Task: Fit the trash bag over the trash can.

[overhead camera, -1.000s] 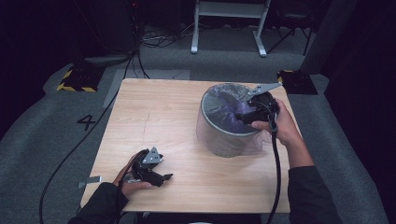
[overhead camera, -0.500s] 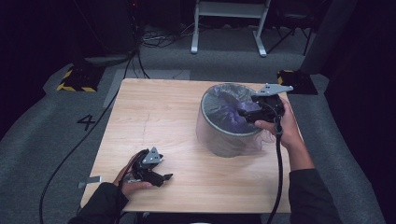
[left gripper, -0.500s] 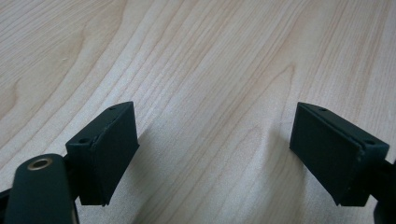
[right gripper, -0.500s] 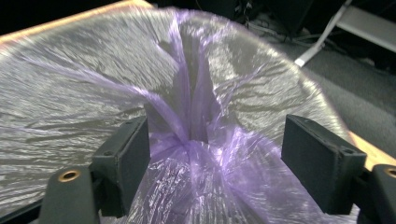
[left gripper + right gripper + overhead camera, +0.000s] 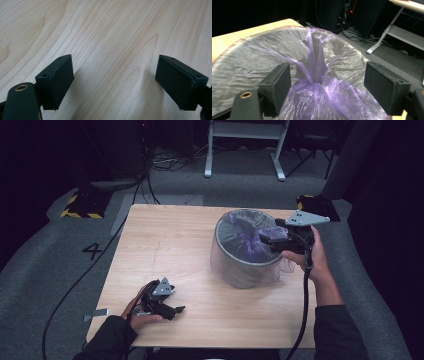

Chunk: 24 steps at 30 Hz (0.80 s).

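Dark grey carpet (image 5: pixel 45 265) surrounds a pale wooden table (image 5: pixel 170 250), with black cables trailing across the floor behind it, a yellow-and-black striped block (image 5: pixel 80 205) off the table's far left corner, and the white legs of a frame (image 5: pixel 245 145) beyond. On the table's right half stands a round grey bin (image 5: pixel 245 265), lined with a thin purple plastic bag (image 5: pixel 250 237) whose film is draped over the rim and down the outside wall. At the bin's right rim the person's right hand holds the right gripper (image 5: pixel 267 239) level over the opening, jaws pointing in toward the middle. In the right gripper view those jaws stand wide apart with a gathered, twisted bunch of the purple bag (image 5: pixel 314 82) rising between them; the film lies close against the left pad (image 5: pixel 280 85), well clear of the right one, and nothing is clamped. Near the table's front left corner the left hand rests on the wood with the left gripper (image 5: pixel 175 310) lying low, jaws pointing right. In the left gripper view its jaws are spread wide over bare wood grain (image 5: pixel 112 37), holding nothing.
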Each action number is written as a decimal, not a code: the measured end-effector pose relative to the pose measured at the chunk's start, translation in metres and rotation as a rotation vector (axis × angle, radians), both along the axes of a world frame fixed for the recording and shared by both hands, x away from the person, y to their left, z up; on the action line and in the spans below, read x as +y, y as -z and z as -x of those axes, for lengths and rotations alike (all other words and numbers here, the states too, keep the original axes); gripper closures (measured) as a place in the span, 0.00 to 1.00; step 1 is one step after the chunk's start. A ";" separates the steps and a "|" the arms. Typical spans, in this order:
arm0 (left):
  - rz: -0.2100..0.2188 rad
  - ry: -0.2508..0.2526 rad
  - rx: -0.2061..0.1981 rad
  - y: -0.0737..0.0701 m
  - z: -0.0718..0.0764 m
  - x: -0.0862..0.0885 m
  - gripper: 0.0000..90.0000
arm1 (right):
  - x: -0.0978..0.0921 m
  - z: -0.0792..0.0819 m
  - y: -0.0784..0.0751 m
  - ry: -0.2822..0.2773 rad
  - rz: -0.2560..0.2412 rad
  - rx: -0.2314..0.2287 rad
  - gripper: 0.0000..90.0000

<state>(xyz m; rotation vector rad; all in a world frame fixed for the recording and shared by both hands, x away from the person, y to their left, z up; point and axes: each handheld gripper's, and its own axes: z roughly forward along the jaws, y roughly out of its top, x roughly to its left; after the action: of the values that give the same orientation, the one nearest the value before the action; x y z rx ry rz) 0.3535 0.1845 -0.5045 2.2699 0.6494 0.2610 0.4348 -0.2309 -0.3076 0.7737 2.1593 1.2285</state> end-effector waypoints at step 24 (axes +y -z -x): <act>0.001 0.000 0.000 0.000 0.000 0.000 0.16 | -0.052 0.029 0.010 -0.005 0.011 0.003 0.22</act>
<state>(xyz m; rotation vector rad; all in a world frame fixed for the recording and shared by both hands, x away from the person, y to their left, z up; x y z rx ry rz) 0.3535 0.1845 -0.5045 2.2694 0.6488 0.2608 0.4056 -0.2833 -0.3178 0.7666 2.1700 1.2181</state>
